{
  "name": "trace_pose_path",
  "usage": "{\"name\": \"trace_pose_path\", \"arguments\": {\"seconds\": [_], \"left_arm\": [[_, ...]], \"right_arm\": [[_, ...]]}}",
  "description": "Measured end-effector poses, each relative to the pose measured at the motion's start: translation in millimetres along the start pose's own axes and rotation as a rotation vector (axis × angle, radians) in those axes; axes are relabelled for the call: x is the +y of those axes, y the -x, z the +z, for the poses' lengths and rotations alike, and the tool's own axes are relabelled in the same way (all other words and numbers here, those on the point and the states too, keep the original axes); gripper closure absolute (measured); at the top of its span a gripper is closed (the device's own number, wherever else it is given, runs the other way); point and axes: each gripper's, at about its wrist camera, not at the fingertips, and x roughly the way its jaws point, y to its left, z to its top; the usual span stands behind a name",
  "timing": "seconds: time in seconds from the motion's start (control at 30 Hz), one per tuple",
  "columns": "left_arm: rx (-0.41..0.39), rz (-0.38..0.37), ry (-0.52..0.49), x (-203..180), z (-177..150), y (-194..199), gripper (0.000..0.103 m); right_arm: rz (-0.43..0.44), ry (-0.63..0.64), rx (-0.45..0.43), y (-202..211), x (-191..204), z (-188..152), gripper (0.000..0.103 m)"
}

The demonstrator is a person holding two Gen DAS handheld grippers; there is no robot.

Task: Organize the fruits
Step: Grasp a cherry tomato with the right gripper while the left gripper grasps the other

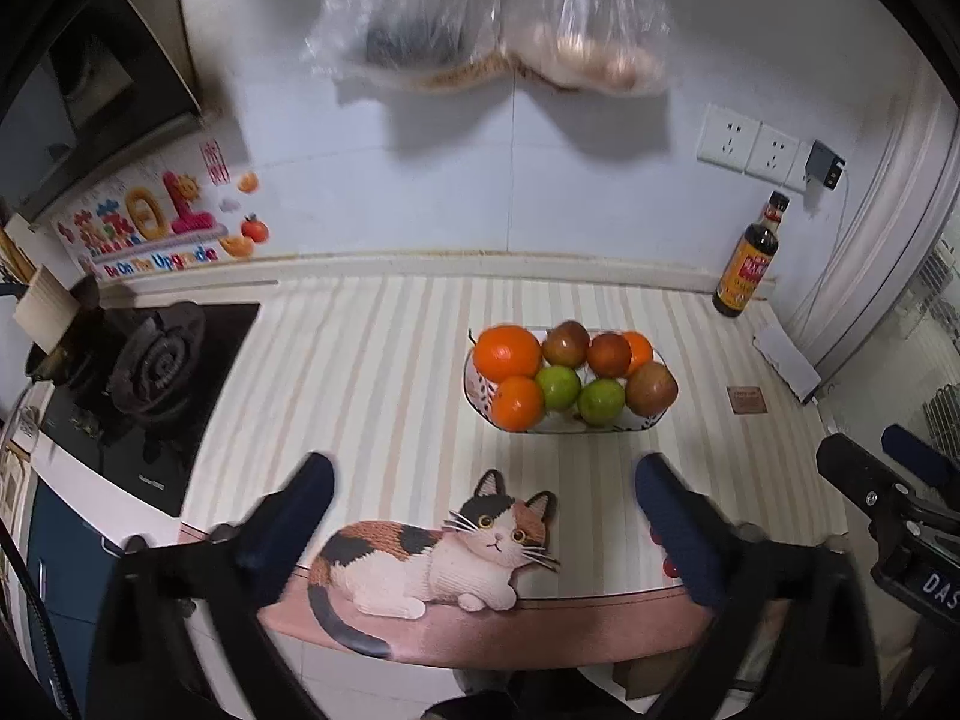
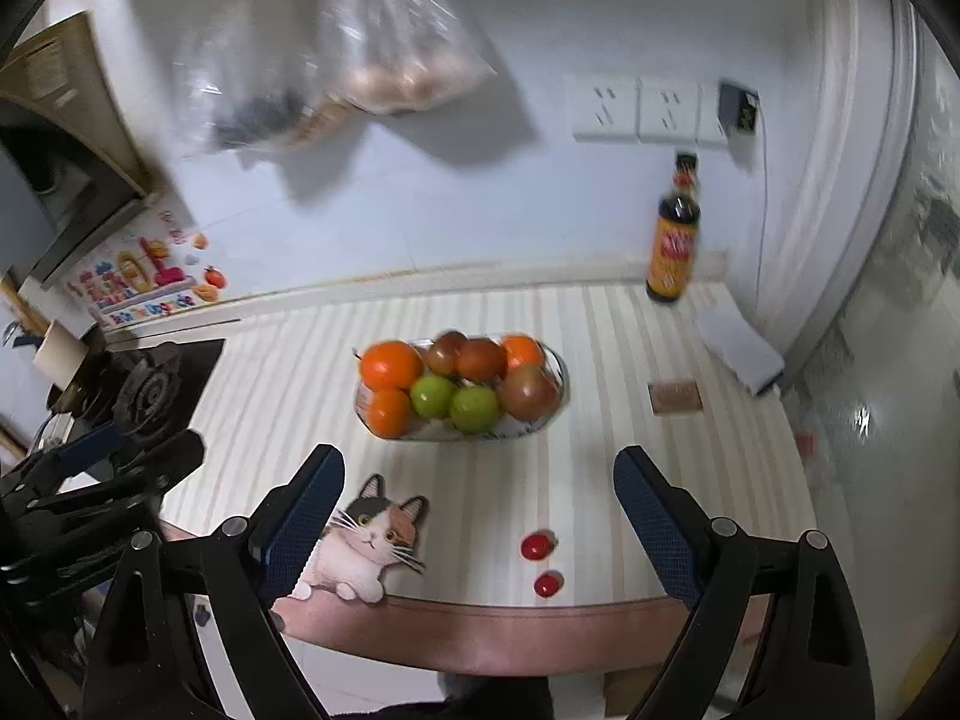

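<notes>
An oval dish (image 1: 567,425) on the striped counter holds several fruits: oranges (image 1: 507,352), green fruits (image 1: 558,387) and reddish apples (image 1: 651,388). It also shows in the right wrist view (image 2: 558,372), with an orange (image 2: 391,365) at its left end. My left gripper (image 1: 483,483) is open and empty, hovering near the counter's front edge, short of the dish. My right gripper (image 2: 480,477) is open and empty, also short of the dish. Two small red fruits (image 2: 536,546) lie on the counter near the front edge between the right fingers.
A cat-shaped mat (image 1: 432,546) lies at the counter's front edge. A gas stove (image 1: 144,372) is at the left. A dark sauce bottle (image 1: 747,258), a white box (image 1: 786,357) and a small brown card (image 1: 746,401) are at the right. Plastic bags (image 1: 492,18) hang on the wall above.
</notes>
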Motion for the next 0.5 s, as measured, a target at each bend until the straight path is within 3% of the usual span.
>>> {"name": "trace_pose_path", "arguments": {"seconds": [0.2,0.4,0.5], "left_arm": [[0.087,0.036,-0.028,-13.5,7.4,-54.8,0.0],[0.212,0.069,-0.111,-42.0,-5.5,-120.7,0.0],[0.288,0.087,-0.153,-57.1,-20.8,-153.1,0.0]], "right_arm": [[-0.002,-0.085,0.161,-73.5,-44.0,-16.2,0.005],[0.006,-0.129,0.367,-172.8,-78.5,-70.8,0.006],[0.028,-0.151,0.433,-204.2,-85.2,-95.4,0.023]]}}
